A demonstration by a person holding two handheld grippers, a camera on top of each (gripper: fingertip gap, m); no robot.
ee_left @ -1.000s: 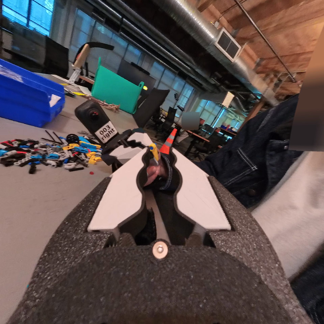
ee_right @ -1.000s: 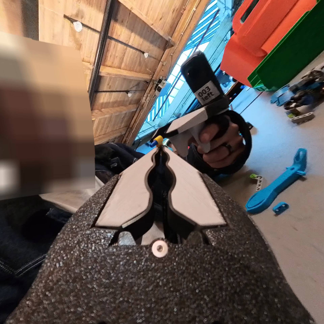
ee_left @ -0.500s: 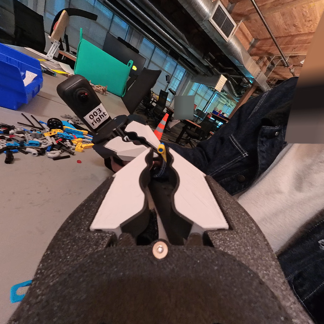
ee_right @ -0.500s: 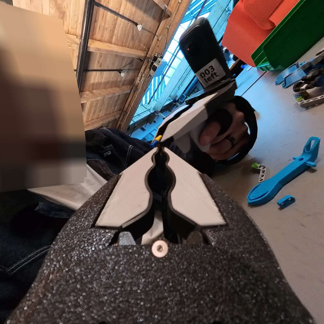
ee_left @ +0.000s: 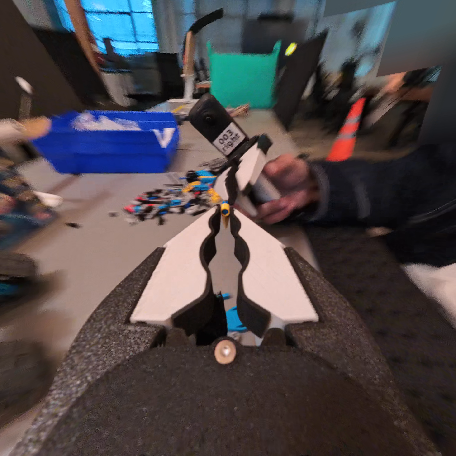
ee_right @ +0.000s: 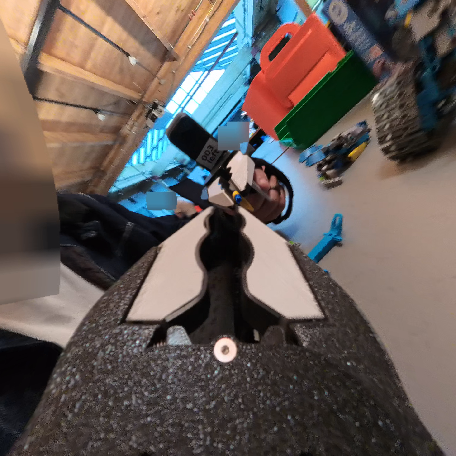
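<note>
My left gripper (ee_left: 224, 209) is shut on a small yellow and blue piece (ee_left: 225, 212), held above the grey table (ee_left: 98, 246). The piece also shows in the right wrist view (ee_right: 240, 200), pinched at the left gripper's tips (ee_right: 234, 195). My right gripper (ee_right: 225, 211) has its jaws a little apart with nothing between them, and its tips are just below the piece. In the left wrist view the right gripper (ee_left: 233, 190) hangs just beyond the piece, held by a hand (ee_left: 283, 187).
A pile of small building pieces (ee_left: 172, 199) lies before a blue bin (ee_left: 106, 145). A teal bin (ee_left: 243, 76) and an orange cone (ee_left: 345, 130) stand farther off. A long blue part (ee_right: 325, 239), a small model (ee_right: 343, 150), a tracked vehicle (ee_right: 407, 98), and orange (ee_right: 291, 69) and green (ee_right: 320, 111) bins show on the right. The grippers are tip to tip, or close to it. Left tips and right tips are each some 20 cm from the tracked vehicle (ee_right: 407, 98).
The right gripper's jaws have parted slightly and drawn back from the piece, which stays in the left gripper. Both views have swung, and the left one now faces the table.
</note>
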